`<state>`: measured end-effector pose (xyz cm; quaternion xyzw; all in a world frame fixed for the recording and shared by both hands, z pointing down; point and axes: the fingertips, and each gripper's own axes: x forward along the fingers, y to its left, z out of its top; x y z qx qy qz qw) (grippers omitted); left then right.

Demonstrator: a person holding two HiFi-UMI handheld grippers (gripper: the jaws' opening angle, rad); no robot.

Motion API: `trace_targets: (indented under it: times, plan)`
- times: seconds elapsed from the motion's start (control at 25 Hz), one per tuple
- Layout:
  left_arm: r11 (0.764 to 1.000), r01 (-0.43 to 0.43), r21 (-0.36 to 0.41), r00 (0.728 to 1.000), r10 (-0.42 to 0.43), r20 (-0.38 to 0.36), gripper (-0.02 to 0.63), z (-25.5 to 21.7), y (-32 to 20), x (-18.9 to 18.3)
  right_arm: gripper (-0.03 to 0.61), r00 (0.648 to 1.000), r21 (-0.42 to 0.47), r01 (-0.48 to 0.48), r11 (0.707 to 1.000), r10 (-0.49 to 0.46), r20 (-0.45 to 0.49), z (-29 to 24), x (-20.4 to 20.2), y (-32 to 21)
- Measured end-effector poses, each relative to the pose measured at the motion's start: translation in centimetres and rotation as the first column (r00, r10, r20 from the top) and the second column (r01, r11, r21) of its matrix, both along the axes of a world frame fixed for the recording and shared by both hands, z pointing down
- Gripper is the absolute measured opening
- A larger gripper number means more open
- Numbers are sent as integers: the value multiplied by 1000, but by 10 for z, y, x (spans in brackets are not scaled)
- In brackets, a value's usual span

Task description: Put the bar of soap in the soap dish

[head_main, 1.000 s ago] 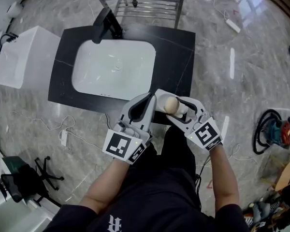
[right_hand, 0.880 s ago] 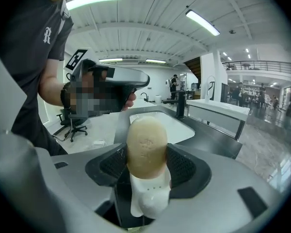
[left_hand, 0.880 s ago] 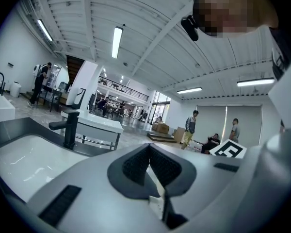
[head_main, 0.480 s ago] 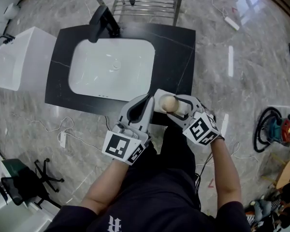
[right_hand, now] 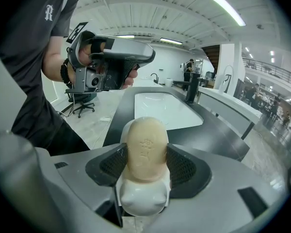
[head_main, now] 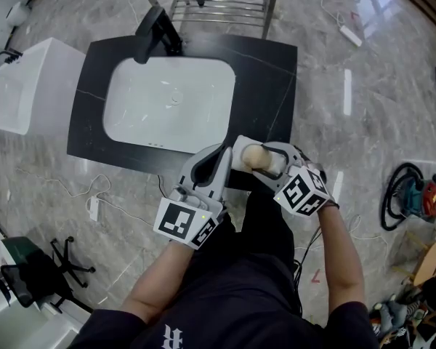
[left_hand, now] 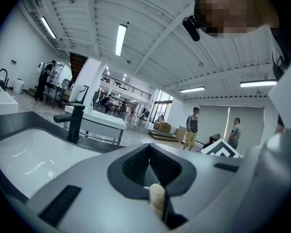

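Right gripper view shows right gripper clamping bar of soap; left gripper jaws together.

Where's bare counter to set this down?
Bare: the counter strip between the basin and the right edge, and the strip left of the basin. Crowded: the front right corner, where the left gripper meets the right gripper holding the bar of soap, and the back left by the faucet.

Beige oval soap, upright in right gripper, white dish beneath
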<state>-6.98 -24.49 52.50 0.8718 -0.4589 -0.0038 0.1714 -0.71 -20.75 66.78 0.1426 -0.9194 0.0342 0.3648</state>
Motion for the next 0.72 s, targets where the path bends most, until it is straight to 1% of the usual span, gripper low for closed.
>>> trace_targets:
  times: [0.12, 0.36, 0.52, 0.72]
  plan:
    - [1000, 2, -3, 1000, -2, 1, 8, 0, 0, 0, 261, 1000, 1, 5, 1000, -5, -26, 4, 1, 0]
    - [1000, 8, -11, 1000, -8, 7, 7, -3, 0, -2, 261, 1000, -7, 4, 1000, -4, -31, 1, 1, 1]
    - [1000, 7, -20, 1000, -7, 18, 6, -9, 4, -2, 261, 1000, -34, -6, 999, 6, 21, -19, -1, 6]
    - [1000, -4, -29, 1000, 5, 28, 6, -26, 10, 3, 261, 988, -64, -80, 995, 88, 131, -62, -3, 6]
